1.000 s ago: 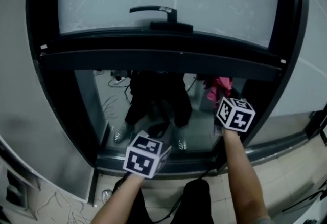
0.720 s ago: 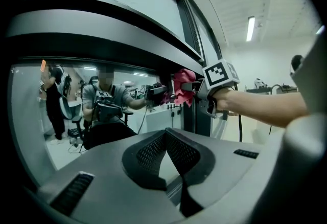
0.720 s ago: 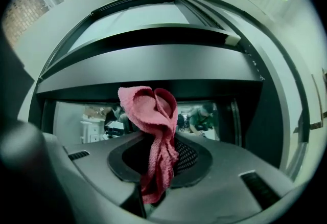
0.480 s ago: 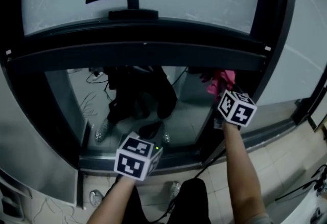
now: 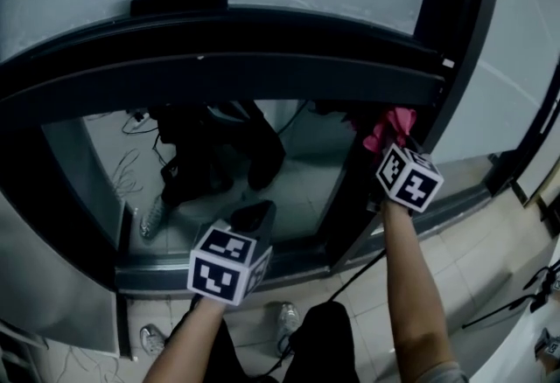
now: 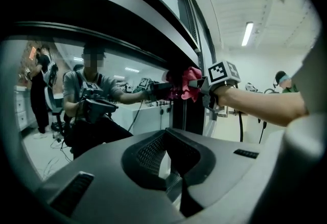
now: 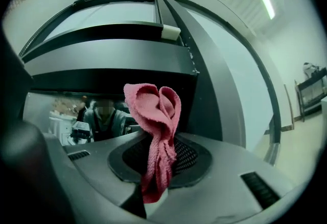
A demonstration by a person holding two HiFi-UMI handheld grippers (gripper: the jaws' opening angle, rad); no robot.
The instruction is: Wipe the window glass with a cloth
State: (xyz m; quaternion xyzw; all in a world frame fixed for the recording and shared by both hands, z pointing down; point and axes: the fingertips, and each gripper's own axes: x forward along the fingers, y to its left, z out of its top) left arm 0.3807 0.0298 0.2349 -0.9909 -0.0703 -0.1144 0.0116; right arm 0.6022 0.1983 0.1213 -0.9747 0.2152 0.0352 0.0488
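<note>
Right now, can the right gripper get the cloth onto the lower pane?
Probably yes: the right gripper holds the pink cloth up by the top right corner of the lower pane, with nothing between them.

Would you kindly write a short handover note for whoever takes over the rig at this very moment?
Right claw: shut on the pink cloth, raised to the top right corner of the lower window glass, beside the dark frame; the cloth appears to touch the pane.
Left claw: shut, empty, held low in front of the same pane.
Done: cloth gripped and at the glass. How much is already wiped cannot be told.
To do: wipe across the pane.
</note>
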